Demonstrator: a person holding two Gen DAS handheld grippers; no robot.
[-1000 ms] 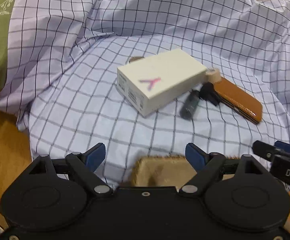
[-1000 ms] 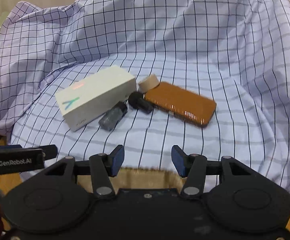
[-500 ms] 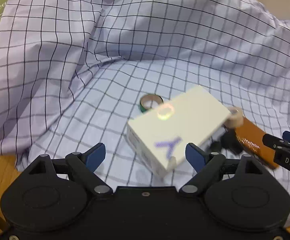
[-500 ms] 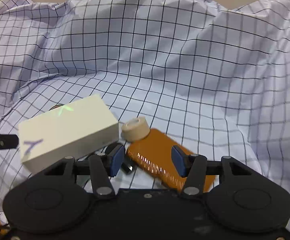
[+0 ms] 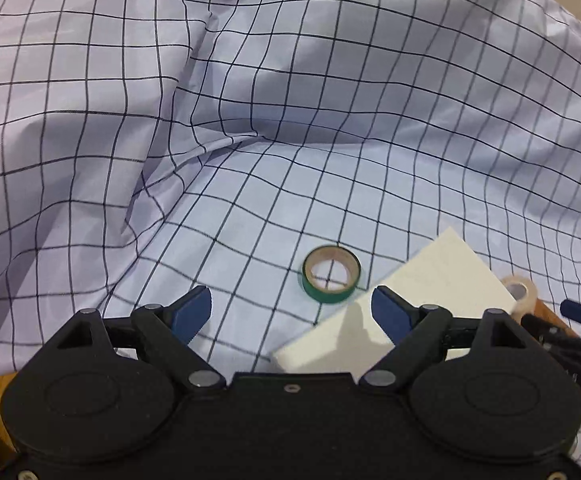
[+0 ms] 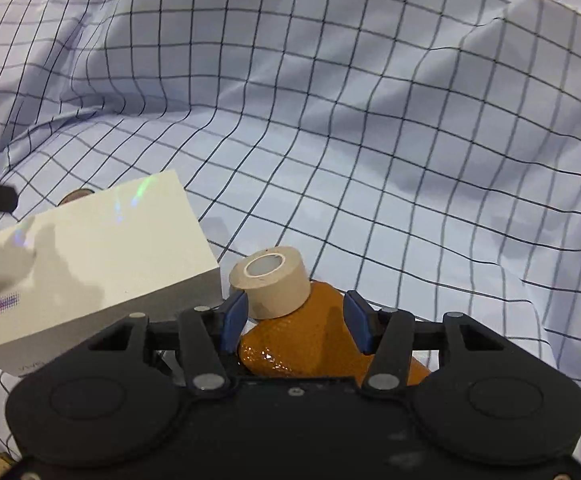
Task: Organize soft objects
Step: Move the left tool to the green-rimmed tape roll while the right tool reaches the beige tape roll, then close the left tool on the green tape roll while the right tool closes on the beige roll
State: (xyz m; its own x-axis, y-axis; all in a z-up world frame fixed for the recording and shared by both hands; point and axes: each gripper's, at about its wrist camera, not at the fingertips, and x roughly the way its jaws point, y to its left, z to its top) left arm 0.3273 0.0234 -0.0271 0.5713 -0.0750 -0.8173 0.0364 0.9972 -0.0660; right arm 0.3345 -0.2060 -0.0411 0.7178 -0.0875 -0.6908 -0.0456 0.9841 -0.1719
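1. Cloth (image 5: pixel 330 80), the checked sheet that we take for the soft thing to tidy, fills both views, rumpled toward the upper left.
2. We see our left tongs (image 5: pixel 290 312) open and empty at the lower centre, the green tape ring (image 5: pixel 331 275) just beyond, the white box (image 5: pixel 402 304) to its right.
3. Our right tongs (image 6: pixel 294 322) are spread around the brown case (image 6: pixel 314 340), not yet pinching; the beige tape roll (image 6: pixel 270 286) rests against it. We judge these hard things must come off first.

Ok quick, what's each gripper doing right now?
Left gripper: open, holding nothing.
Right gripper: open, either side of the orange case, not gripping.
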